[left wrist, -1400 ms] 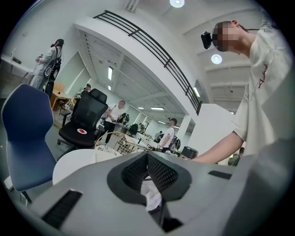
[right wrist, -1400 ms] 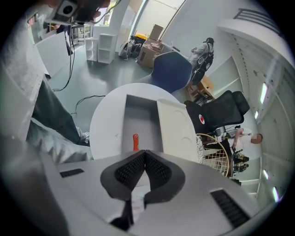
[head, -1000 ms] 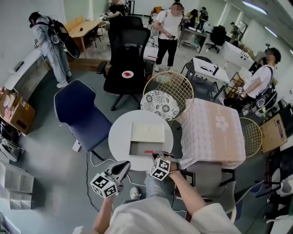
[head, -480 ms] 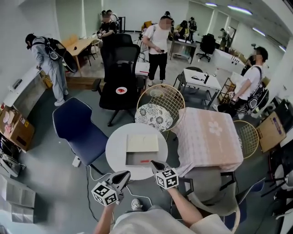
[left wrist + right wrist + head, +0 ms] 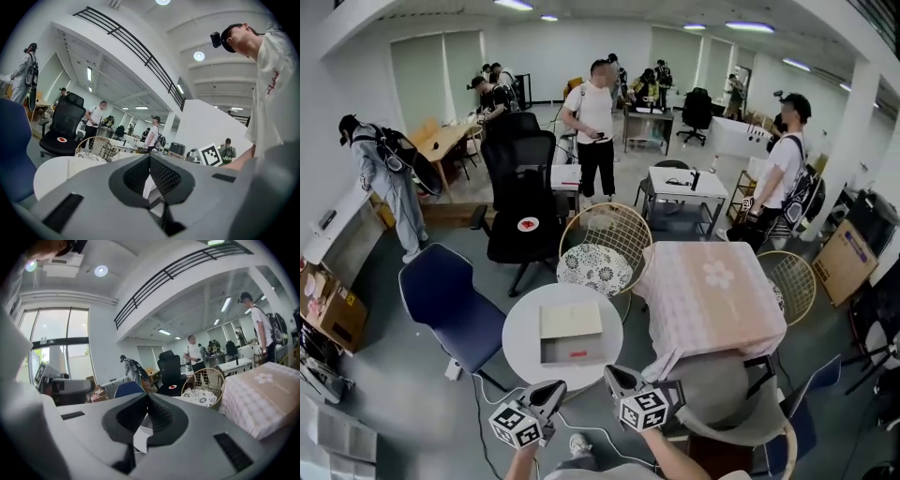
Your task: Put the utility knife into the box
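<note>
On the round white table (image 5: 521, 339) lies an open box (image 5: 571, 336), its cream lid part toward the far side and its grey tray nearer me. A small red utility knife (image 5: 578, 353) rests inside the tray. My left gripper (image 5: 554, 387) and my right gripper (image 5: 612, 374) hover at the table's near edge, clear of the box and pointing toward it. In the left gripper view the left gripper (image 5: 150, 158) has its jaws together with nothing between them. The right gripper (image 5: 148, 398) looks the same in the right gripper view.
A blue chair (image 5: 450, 300) stands left of the table. A gold wire chair with a patterned cushion (image 5: 596, 255) is behind it, and a pink-clothed table (image 5: 712, 298) at the right. A black office chair (image 5: 520, 211) and several standing people are farther back.
The right gripper has drawn back from the box toward me, leaving the red knife in the tray. The head view has tipped upward, showing more of the room. The left gripper barely moved.
</note>
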`<state>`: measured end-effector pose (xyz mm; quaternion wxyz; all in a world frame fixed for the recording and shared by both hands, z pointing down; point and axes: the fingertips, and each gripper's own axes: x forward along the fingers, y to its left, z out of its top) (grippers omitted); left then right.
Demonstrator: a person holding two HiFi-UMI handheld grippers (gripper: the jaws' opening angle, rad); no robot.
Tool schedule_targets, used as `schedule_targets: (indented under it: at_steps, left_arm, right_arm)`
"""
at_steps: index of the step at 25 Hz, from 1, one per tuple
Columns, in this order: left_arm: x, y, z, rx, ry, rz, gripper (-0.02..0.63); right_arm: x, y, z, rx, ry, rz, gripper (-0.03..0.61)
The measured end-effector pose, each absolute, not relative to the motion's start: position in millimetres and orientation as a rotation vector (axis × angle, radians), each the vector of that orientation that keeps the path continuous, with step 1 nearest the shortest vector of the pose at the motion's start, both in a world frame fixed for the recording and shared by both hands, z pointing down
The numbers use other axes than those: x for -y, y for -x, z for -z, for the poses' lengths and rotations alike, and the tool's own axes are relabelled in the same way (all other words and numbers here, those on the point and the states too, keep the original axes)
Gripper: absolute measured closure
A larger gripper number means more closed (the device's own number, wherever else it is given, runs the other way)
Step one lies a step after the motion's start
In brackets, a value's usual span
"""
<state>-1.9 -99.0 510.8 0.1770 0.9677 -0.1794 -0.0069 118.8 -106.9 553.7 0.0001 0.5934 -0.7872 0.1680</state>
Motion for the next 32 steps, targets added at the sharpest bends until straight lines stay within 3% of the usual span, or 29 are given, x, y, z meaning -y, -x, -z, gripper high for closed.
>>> schedule_targets:
  at_steps: [6,32]
  left_arm:
    - [64.2,2.0,-505.7,0.517,-2.776,0.02,0.603]
    - [-74.1,10.7,-515.2,0.494,-2.805,0.017,0.603]
  right_arm:
    - [57.0,-100.4,-550.2,2.418,-1.78,-0.327,0.561]
    - [-83.3,-73.3,-537.9,2.382,-1.796,-0.213,0.561]
